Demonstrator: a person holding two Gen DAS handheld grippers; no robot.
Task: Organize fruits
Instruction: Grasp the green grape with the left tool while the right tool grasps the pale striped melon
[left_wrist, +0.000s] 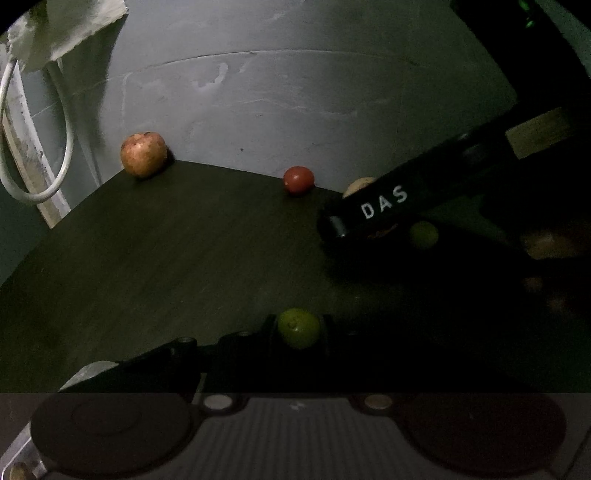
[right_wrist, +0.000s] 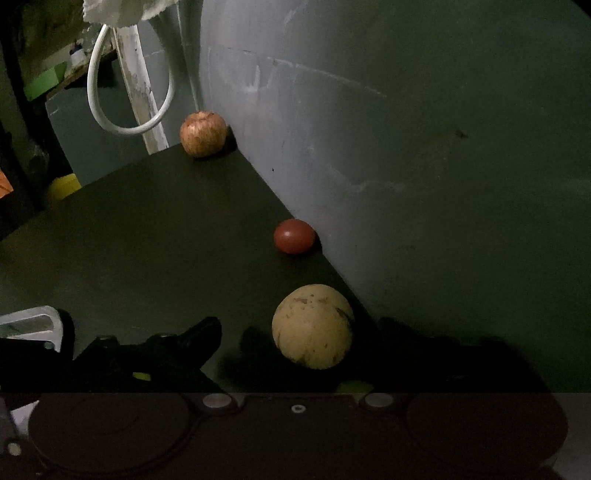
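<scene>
Left gripper (left_wrist: 298, 328) clamps a lime (left_wrist: 298, 328); right gripper (right_wrist: 295, 332) stands released around a yellow round fruit (right_wrist: 312, 326), tomato (right_wrist: 294, 236) at 12 o'clock.

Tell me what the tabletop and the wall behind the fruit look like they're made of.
Tabletop: looks like dark wood or wood-look laminate, matte, with faint grain streaks. Wall: apparently painted plaster or cement, grey-green, with scuffs and pale patches; too dim to be sure.
</scene>
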